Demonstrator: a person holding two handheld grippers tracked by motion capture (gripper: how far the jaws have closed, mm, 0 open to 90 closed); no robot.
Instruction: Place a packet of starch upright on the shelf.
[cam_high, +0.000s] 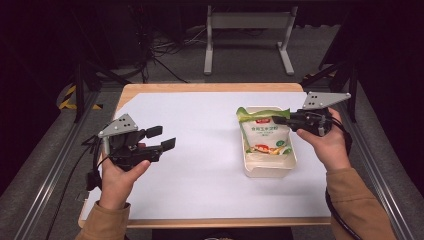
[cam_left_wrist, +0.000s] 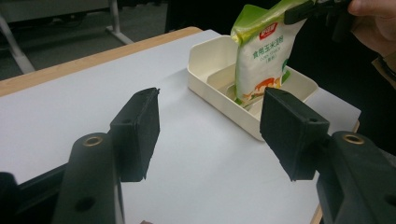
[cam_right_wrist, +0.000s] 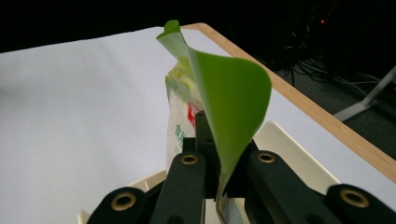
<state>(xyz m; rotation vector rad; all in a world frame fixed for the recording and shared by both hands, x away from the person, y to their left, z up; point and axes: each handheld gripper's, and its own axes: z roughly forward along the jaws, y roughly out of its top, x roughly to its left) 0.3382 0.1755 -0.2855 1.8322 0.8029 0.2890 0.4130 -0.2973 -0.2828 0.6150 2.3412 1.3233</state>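
Observation:
A white and green food pouch (cam_high: 266, 134) with a red label stands upright in a cream tray (cam_high: 272, 170) on the right side of the table. My right gripper (cam_high: 281, 120) is shut on the pouch's green top edge (cam_right_wrist: 224, 93), holding it up. In the left gripper view the pouch (cam_left_wrist: 262, 51) hangs with its bottom inside the tray (cam_left_wrist: 208, 60). Over the white sheet at the left, my left gripper (cam_high: 161, 138) is open with nothing between its jaws, well apart from the tray.
A white sheet (cam_high: 200, 150) covers most of the wooden table (cam_high: 200, 87). A grey metal frame (cam_high: 247, 37) stands on the floor beyond the far edge. Rails run along both sides of the table.

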